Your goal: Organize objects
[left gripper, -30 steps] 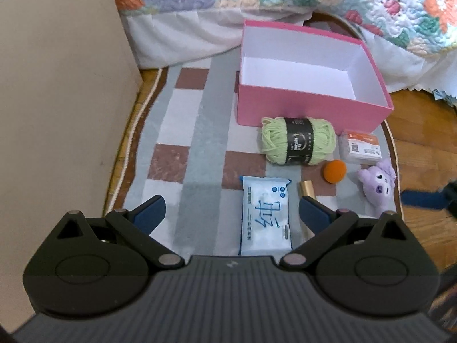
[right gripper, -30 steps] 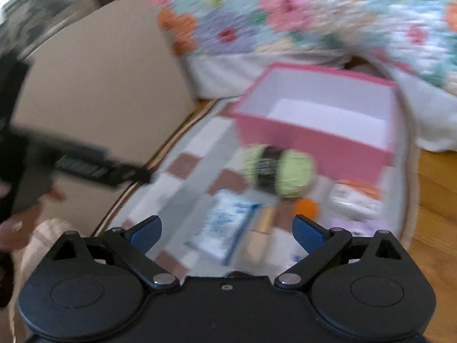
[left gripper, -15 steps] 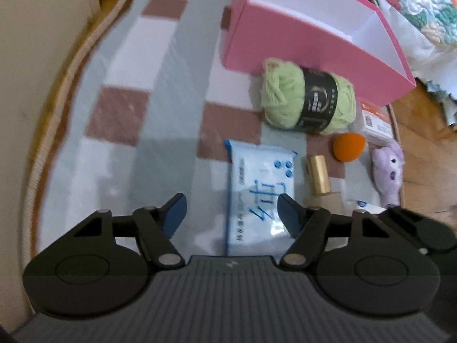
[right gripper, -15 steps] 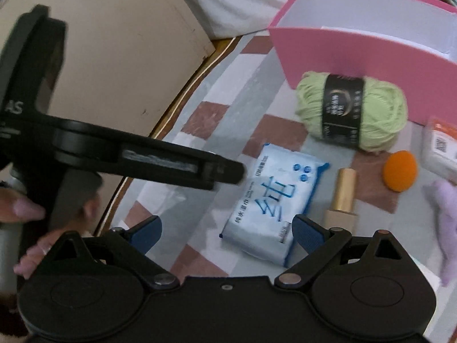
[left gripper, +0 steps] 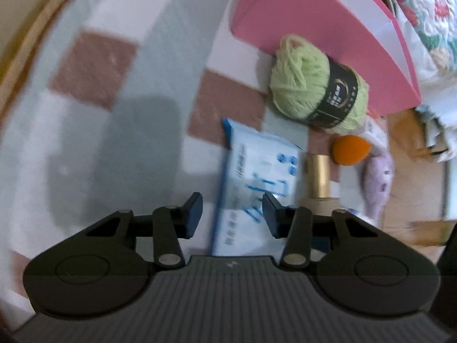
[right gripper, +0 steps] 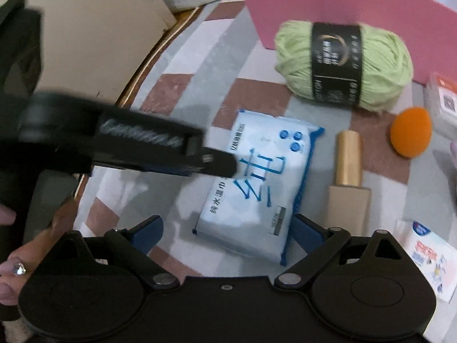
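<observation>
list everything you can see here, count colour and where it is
pink cardboard box: 1, pink outside, white inside, far end of the rug
green yarn ball with black label: 1, in front of the box
blue and white wet-wipes pack: 1, middle of the rug
gold-capped beige bottle: 1, lying right of the wipes
orange egg-shaped sponge: 1, right of the bottle
purple plush toy: 1, right edge
small white and orange box: 1, right of the yarn
white printed tissue packet: 1, near right
checked rug: 1, grey, white, brown
left gripper: black, blue pads, closing over the wipes
right gripper: black, open
</observation>
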The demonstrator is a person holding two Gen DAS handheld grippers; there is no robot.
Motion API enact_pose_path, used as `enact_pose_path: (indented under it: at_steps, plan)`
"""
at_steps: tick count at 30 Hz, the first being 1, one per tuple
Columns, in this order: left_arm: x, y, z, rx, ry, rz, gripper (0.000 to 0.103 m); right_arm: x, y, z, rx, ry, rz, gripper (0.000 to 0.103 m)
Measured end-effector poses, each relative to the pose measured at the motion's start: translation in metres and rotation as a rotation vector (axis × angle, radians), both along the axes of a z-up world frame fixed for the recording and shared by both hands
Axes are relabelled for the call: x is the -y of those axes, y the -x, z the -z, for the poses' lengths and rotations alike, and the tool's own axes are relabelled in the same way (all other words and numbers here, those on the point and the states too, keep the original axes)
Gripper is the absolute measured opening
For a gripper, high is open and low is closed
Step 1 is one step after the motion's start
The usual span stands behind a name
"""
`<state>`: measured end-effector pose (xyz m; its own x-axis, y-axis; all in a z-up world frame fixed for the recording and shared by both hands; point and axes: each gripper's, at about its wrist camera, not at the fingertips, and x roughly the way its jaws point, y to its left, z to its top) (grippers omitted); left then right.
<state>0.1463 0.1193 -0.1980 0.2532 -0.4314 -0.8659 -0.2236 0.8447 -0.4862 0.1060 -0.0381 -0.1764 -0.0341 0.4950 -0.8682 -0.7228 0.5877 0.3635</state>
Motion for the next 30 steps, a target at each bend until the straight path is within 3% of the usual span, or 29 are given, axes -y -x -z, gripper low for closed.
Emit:
enact_pose_path:
  at_steps: [13,14,16,22,30]
  plan:
    - [-0.004,0.010,0.005,-0.004,0.084,-0.064,0.029,-0.004,0.043,0.011,0.294,0.061,-0.131,0.100]
    - [-0.004,0.011,0.006,-0.007,0.087,-0.077,0.028,-0.003,0.043,0.011,0.310,0.052,-0.127,0.097]
    - [-0.004,0.013,0.009,-0.018,0.093,-0.090,0.028,-0.001,0.043,0.009,0.369,0.063,-0.122,0.081]
    - [0.008,0.015,0.008,0.002,0.057,-0.082,0.028,0.010,0.032,-0.003,0.340,0.029,-0.121,0.072]
    - [0.022,0.031,-0.017,0.105,0.007,-0.059,0.027,0.028,0.022,-0.021,0.299,-0.025,-0.121,0.070]
